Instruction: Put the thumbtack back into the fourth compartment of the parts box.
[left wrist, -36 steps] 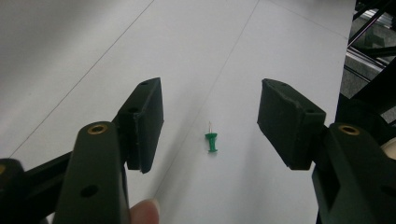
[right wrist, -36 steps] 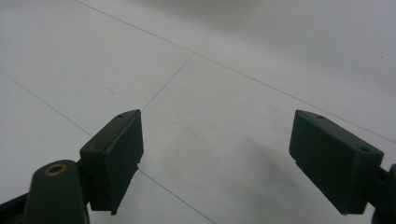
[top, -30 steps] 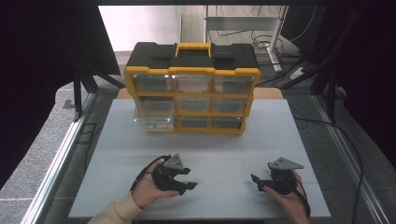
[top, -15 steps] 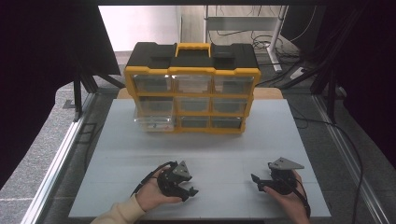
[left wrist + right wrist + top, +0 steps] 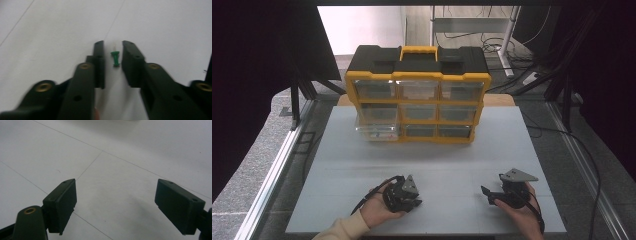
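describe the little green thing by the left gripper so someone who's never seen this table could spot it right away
Start at the yellow and black drawer cabinet at the far side of the white table, then come to the near edge, where the left gripper points down. Between its jaws, which have just been closing, lies a green push pin, the sole coloured speck on the bare white top.

A drawer cabinet (image 5: 417,95) stands at the far middle of the table (image 5: 337,150). Near the front edge, the left gripper (image 5: 404,192) rests left of the right gripper (image 5: 507,190), well apart; a pushpin (image 5: 115,57) lies between the left gripper's jaws.
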Motion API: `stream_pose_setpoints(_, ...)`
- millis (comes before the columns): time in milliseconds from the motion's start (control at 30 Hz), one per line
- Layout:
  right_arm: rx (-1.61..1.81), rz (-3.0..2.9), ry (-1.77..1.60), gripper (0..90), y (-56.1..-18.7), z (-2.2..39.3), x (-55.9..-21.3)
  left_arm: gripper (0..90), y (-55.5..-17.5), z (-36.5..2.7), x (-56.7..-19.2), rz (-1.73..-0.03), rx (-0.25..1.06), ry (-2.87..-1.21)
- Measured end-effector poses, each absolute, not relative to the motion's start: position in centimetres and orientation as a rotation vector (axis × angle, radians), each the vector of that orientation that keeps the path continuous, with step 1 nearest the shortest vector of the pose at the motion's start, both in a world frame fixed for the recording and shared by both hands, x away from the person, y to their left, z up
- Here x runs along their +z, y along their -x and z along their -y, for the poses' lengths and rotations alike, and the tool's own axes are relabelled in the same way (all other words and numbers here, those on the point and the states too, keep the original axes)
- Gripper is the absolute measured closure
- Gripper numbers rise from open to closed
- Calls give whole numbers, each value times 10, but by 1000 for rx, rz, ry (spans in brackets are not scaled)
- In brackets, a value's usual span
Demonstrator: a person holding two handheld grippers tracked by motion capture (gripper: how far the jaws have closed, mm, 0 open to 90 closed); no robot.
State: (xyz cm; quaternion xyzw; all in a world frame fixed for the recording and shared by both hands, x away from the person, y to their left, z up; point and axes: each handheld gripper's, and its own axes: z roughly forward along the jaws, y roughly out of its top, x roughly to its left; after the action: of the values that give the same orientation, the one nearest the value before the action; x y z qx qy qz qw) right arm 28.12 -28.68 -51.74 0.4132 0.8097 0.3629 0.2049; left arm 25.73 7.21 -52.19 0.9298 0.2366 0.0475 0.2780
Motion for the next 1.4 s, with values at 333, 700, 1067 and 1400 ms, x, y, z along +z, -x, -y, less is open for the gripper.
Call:
stream_pose_setpoints(333,1015,-2252,-1152,179,-281,287,-517,850,-259,-73,-520,-645,92,-2491)
stream_pose_setpoints(700,1014,-2243,-1154,179,-280,288,-515,851,-262,-93,-492,-674,94,-2347)
stream_pose_setpoints(1067,1027,-2235,-1159,178,-281,288,-514,851,-273,-126,-443,-703,172,-2162)
stream_pose_setpoints(1400,1046,-2239,-1139,177,-281,286,-514,851,-289,-160,-405,-749,226,-2018)
